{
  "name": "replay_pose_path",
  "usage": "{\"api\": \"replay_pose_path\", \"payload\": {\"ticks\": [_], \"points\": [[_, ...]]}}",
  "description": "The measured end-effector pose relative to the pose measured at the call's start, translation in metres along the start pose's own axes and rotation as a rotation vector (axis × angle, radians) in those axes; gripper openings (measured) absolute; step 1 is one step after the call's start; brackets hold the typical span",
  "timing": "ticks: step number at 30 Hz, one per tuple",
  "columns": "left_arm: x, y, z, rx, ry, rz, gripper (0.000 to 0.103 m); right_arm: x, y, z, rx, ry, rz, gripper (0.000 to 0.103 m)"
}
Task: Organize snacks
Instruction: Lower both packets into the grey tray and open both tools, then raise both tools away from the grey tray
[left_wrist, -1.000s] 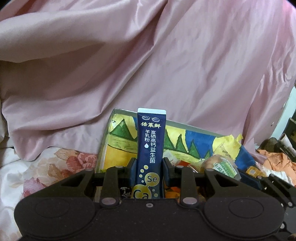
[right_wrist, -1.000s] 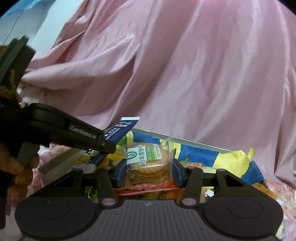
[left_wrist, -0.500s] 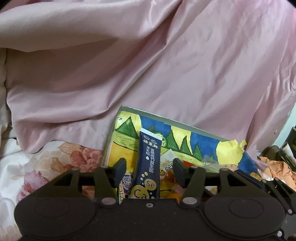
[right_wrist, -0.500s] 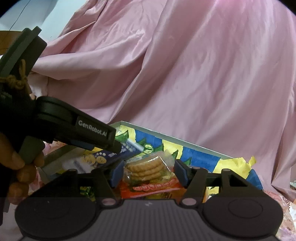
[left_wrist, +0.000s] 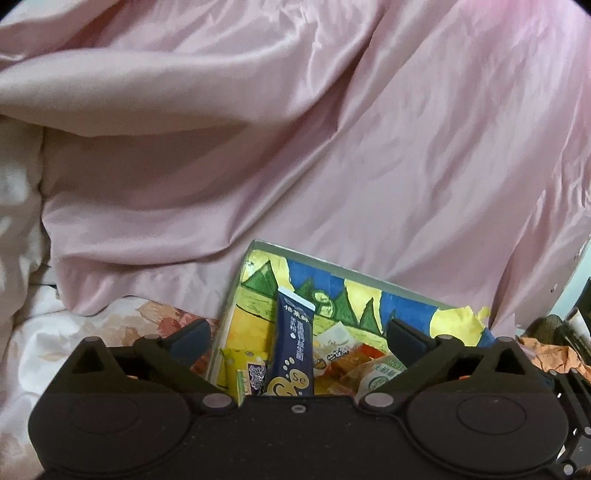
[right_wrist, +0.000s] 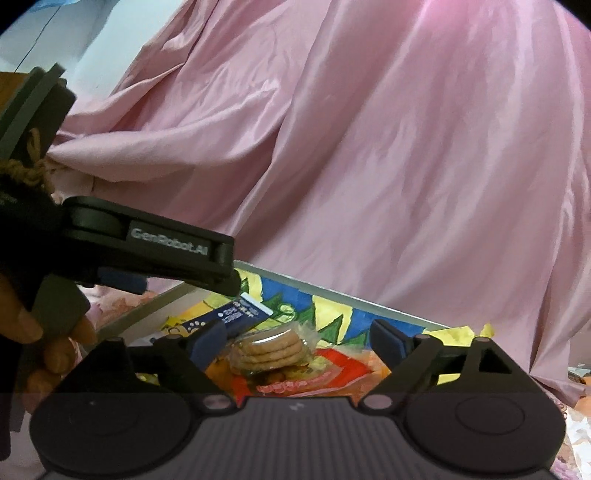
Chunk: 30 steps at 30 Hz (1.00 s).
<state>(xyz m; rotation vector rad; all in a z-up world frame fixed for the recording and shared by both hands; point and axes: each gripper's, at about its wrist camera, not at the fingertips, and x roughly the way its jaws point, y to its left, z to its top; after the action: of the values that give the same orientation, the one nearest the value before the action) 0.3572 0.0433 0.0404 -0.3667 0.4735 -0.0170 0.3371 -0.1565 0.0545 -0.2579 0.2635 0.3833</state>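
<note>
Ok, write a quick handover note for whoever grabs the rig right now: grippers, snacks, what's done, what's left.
Left gripper: jaws opening, pads clear of the blue sachet standing tilted between them in the box.
Right gripper: jaws opening, pads off the cracker pack, which lies on other packets in the box.
Done: both snacks are in the box.
Left: draw both grippers back. No loose snacks show in either view, so look around for more.
</note>
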Motion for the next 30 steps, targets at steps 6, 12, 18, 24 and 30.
{"api": "replay_pose_path", "payload": {"ticks": [6,12,18,24,30], "points": [[-0.017,-0.002,0.006,-0.016,-0.023,0.025,0.102,-0.014,-0.007,0.007,0.039,-0.023,-0.02,0.098],[-0.036,-0.007,0.009,-0.017,-0.058,0.059,0.102,-0.034,-0.015,0.015,0.074,-0.061,-0.042,0.103],[-0.057,-0.012,0.01,-0.012,-0.091,0.086,0.102,-0.05,-0.021,0.022,0.105,-0.084,-0.068,0.103],[-0.077,-0.018,0.006,0.004,-0.124,0.103,0.102,-0.067,-0.028,0.026,0.162,-0.099,-0.092,0.103],[-0.096,-0.024,0.002,0.023,-0.156,0.108,0.102,-0.081,-0.035,0.03,0.2,-0.118,-0.126,0.103]]}}
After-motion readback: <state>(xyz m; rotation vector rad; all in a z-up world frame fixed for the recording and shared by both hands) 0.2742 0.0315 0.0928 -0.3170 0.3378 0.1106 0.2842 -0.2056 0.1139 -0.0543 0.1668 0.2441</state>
